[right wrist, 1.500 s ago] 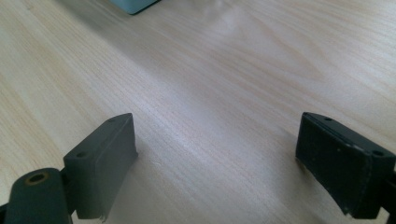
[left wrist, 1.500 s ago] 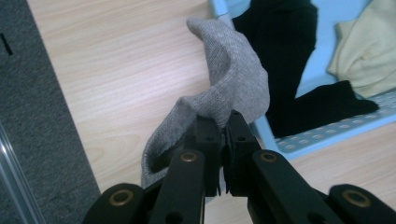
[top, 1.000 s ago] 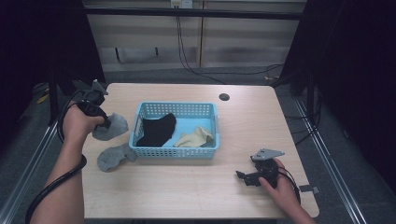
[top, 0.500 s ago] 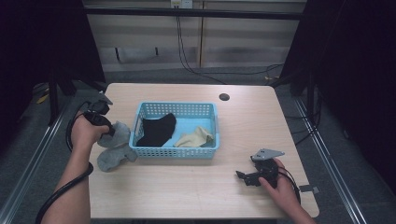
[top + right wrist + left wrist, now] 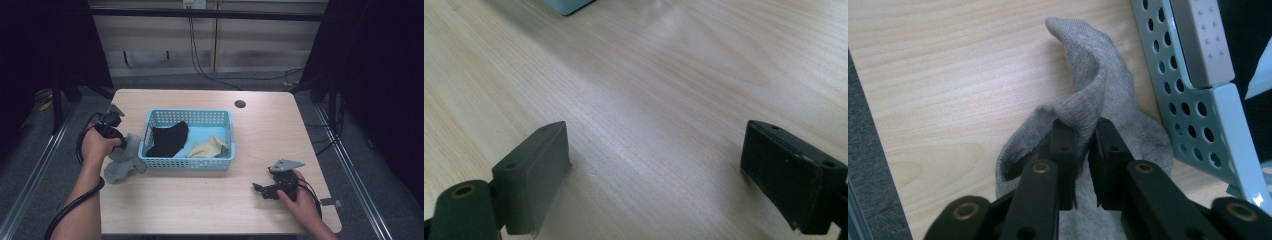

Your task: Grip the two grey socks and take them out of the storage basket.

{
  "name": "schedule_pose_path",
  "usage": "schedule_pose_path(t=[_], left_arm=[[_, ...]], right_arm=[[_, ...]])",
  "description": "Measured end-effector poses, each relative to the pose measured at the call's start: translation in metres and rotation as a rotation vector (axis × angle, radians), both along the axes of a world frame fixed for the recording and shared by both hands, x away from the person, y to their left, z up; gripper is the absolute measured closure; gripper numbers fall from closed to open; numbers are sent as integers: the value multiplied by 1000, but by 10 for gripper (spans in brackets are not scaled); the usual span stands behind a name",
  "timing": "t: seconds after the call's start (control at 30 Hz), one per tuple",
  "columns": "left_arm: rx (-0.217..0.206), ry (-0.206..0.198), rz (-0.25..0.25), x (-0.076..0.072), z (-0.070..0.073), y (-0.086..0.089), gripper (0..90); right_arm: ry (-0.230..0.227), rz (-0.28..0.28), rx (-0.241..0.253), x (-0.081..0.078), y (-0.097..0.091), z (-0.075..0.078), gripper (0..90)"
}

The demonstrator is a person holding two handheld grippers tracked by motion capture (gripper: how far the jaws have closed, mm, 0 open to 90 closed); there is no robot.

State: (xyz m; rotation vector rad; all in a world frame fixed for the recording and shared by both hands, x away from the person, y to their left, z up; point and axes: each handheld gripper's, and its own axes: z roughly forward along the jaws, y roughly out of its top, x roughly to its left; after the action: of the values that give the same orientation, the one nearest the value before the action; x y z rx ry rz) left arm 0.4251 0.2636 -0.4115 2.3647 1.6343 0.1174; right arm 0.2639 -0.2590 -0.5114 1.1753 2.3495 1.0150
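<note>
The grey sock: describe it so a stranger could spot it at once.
Start at the light blue basket in the middle of the wooden table. Just outside the basket's left wall, on the tabletop, lies a crumpled grey sock, a fold of it pinched by the left gripper. It is the sock lying outside the basket; the black sock and the cream sock lie inside.

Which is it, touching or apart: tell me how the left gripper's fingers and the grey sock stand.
Touching. The left gripper view shows the fingers of the left gripper pinching a fold of the grey sock between them.
</note>
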Motion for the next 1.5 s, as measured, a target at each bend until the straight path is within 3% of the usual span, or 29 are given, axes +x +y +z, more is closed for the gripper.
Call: schedule_pose_path(t=[0.17,0.3,0.53,0.7,0.8,0.87,1.5], left_arm=[[9,-45,-13,0,2,0,663],[9,-96,-24,0,3,1,489],[-30,-101,0,-2,8,1,349],[-58,-107,-14,-7,9,-5,314],[-52,-111,-26,-10,9,-7,295],[-71,-109,-12,-13,9,-8,295],[-97,-136,-65,-44,1,-7,271]], right_arm=[[0,0,0,0,0,0,116],[0,0,0,0,0,0,116],[0,0,0,0,0,0,116],[0,0,0,0,0,0,116],[0,0,0,0,0,0,116],[0,0,0,0,0,0,116],[1,-2,0,0,0,0,116]])
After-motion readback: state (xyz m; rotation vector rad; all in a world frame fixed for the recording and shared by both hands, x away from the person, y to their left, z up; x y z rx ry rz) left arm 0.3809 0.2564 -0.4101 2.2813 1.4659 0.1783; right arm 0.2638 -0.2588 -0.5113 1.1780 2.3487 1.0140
